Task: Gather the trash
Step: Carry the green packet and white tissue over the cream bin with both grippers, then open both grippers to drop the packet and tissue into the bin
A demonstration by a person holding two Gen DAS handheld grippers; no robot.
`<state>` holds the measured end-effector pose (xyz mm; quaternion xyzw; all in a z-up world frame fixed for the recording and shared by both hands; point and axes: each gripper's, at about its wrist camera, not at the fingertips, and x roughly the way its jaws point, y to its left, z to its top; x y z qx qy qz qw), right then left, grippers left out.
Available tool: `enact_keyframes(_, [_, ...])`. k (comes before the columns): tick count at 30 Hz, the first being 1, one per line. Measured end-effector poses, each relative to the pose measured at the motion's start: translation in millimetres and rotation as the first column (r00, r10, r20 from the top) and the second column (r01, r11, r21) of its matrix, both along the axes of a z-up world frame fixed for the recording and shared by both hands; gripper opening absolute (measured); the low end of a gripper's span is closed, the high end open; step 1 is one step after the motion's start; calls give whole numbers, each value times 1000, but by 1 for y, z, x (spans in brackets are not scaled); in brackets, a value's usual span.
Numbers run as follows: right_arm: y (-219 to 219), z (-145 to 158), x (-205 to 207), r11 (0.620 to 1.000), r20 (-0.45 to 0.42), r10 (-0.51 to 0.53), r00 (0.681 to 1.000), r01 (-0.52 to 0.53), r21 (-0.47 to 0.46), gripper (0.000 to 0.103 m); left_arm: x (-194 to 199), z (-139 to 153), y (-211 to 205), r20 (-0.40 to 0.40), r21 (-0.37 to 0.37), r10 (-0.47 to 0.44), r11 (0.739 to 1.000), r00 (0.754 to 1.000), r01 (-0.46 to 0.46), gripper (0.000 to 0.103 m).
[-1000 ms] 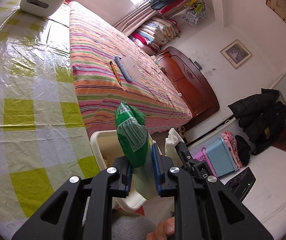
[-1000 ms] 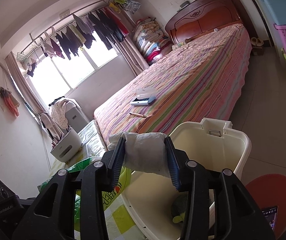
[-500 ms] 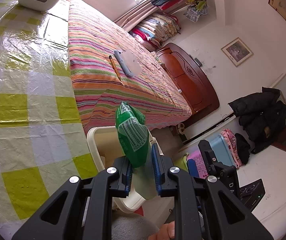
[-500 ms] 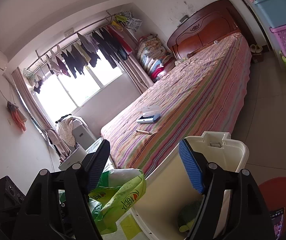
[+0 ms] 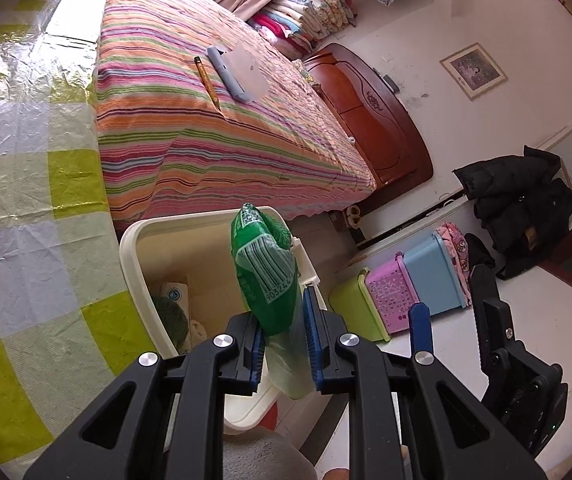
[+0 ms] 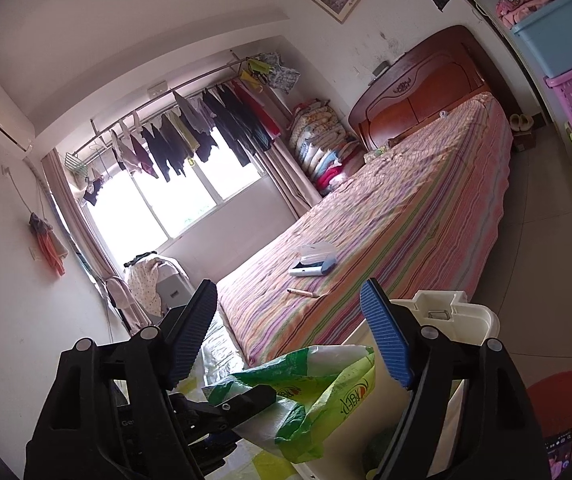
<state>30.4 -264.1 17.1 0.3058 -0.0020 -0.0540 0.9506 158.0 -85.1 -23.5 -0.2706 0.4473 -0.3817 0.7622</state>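
Left tool (image 5: 282, 354): clamped on green plastic bag (image 5: 266, 272), held above the cream bin (image 5: 130, 240); long axis upright, barcode end up.
Right tool (image 6: 289, 344): jaws opening, nothing between them.
Left wrist view only: bin's interior with trash.
Right wrist view only: window, hanging clothes.
Surroundings: yellow-checked counter (image 5: 26, 200), striped bed (image 5: 206, 128), tiled floor.

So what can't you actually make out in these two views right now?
- Left wrist view: most of what lies in the cream bin, hidden by the green bag in the left hand-held gripper.
- Right wrist view: the bin's inside, blocked by the bag and the right hand-held gripper, whose jaws are opening, empty.
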Motion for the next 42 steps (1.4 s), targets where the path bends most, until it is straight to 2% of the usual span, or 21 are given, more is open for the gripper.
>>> enact_keyframes(8, [3, 1, 1, 1000, 6, 8, 1000, -8, -20, 74, -1, 2, -30, 8, 49, -55, 997, 998, 55, 18])
enact_keyframes(11, [3, 2, 0, 1000, 15, 11, 1000, -11, -25, 74, -1, 5, -37, 9, 59, -65, 996, 998, 64, 24])
enact_keyframes(12, [3, 1, 1, 1000, 14, 12, 1000, -12, -26, 75, -1, 5, -37, 11, 53, -66, 996, 998, 65, 34])
enact_keyframes(13, [3, 1, 1, 1000, 15, 14, 1000, -14, -25, 75, -2, 6, -36, 13, 45, -60, 997, 998, 60, 53])
enact_keyframes(15, [3, 1, -1, 1000, 26, 15, 1000, -15, -26, 77, -3, 9, -31, 28, 58, -7, 998, 1000, 6, 63])
enact_keyframes(19, [4, 1, -2, 999, 36, 20, 999, -19, -26, 77, -1, 11, -14, 33, 51, 26, 998, 999, -28, 71])
enact_keyframes(22, [4, 0, -3, 1000, 46, 25, 999, -24, -19, 78, -1, 18, 5, 63, 60, 68, 996, 996, -72, 72])
enact_keyframes(29, [12, 1, -1, 998, 39, 49, 998, -47, -36, 78, -6, 29, 60, 143, 154, 153, 973, 978, -174, 72])
enact_keyframes(36, [28, 3, 3, 995, 23, 86, 996, -84, -57, 78, -15, 38, 118, 164, 151, 252, 949, 954, -277, 72])
enact_keyframes(42, [47, 4, 9, 988, 2, 133, 991, -132, -80, 79, -27, 53, 156, 200, 155, 299, 931, 933, -332, 72])
